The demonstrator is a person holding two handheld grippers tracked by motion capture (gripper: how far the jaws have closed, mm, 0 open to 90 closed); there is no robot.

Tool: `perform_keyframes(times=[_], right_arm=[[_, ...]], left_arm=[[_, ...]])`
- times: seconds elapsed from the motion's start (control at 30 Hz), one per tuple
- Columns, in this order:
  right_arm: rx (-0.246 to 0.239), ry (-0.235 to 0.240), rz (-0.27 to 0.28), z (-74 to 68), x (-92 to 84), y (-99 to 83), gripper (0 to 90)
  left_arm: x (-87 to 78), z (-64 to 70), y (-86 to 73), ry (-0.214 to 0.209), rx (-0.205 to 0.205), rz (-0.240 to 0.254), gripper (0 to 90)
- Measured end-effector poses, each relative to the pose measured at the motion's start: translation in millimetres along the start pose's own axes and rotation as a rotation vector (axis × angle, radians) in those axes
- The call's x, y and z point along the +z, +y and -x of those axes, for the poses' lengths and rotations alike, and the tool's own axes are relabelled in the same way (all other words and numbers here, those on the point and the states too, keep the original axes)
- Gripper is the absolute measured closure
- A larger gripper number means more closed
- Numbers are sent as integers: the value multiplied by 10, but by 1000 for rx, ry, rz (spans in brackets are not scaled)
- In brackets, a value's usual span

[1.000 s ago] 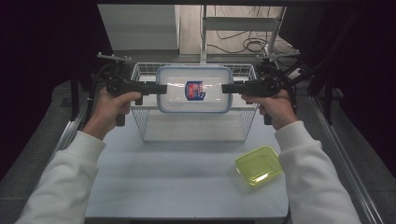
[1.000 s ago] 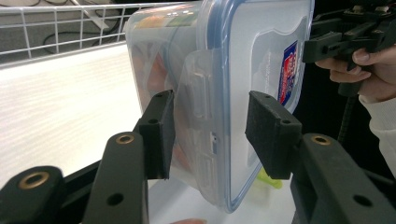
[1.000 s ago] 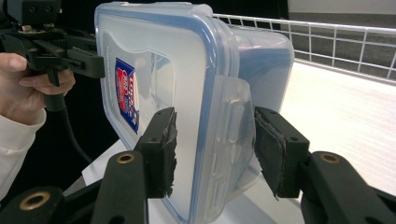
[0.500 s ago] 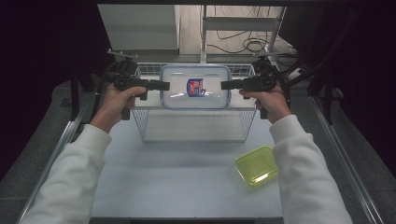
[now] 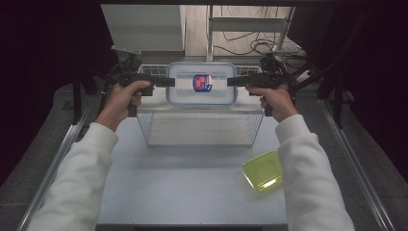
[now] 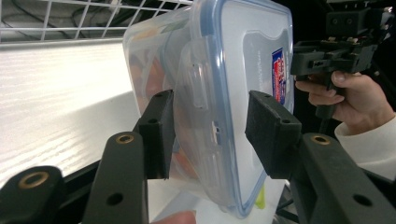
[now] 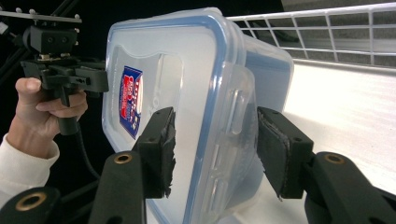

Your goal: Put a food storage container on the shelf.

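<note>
**Lidded container held over the wire basket, not yet set down**

The clear food container (image 5: 202, 83), its blue-rimmed lid clipped on and a blue-and-red label on top, hangs above the white wire basket (image 5: 199, 127), carried by both grippers at once. The left gripper (image 5: 166, 82) takes the container's left end and the right gripper (image 5: 231, 81) the right end, each over a lid latch. In the left gripper view the jaws straddle that end (image 6: 210, 116): one pad lies against the container body, while a gap shows between the other pad and the lid. In the right gripper view (image 7: 210, 135) a pad sits on the lid side and the other stands a little clear of the body; these jaws have just been opening slightly with the container between them.

Judging by this, pickup and carry are done. Lowering the container into the basket and letting go remain. A yellow-green lid (image 5: 263, 170) lies on the surface nearer the person than the basket, untouched.
</note>
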State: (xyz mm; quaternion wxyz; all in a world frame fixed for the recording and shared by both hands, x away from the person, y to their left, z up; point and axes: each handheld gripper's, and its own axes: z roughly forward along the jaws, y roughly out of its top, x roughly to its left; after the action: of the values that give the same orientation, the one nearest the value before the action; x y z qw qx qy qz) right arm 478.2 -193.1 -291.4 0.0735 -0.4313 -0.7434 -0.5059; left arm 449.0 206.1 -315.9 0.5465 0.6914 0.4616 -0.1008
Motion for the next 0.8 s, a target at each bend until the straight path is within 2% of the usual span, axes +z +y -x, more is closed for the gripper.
perform_keyframes(times=[0.1, 0.3, 0.33, 0.53, 0.57, 0.63, 0.67, 0.7, 0.8], right_arm=[[20, -7, -7, 27, 35, 33, 468], [90, -9, -10, 95, 86, 85, 465], [110, -9, -7, 112, 95, 89, 464], [154, -17, -5, 133, 112, 97, 461], [177, -19, -7, 137, 118, 97, 456], [177, -24, -7, 137, 120, 97, 452], [176, -37, -9, 136, 125, 97, 441], [171, -81, -25, 123, 136, 97, 429], [164, -101, -18, 121, 147, 91, 427]], left_arm=[[20, -40, 26, -7, -20, -4, 523], [61, -123, 88, -18, -75, -12, 512], [66, -132, 94, -18, -79, -14, 507], [98, -176, 105, -23, -111, -9, 496], [106, -182, 106, -22, -115, -8, 485], [120, -196, 107, -14, -122, -8, 479], [127, -206, 107, -8, -128, -8, 473], [135, -223, 108, 15, -129, -13, 482], [139, -230, 111, 18, -137, -1, 485]])
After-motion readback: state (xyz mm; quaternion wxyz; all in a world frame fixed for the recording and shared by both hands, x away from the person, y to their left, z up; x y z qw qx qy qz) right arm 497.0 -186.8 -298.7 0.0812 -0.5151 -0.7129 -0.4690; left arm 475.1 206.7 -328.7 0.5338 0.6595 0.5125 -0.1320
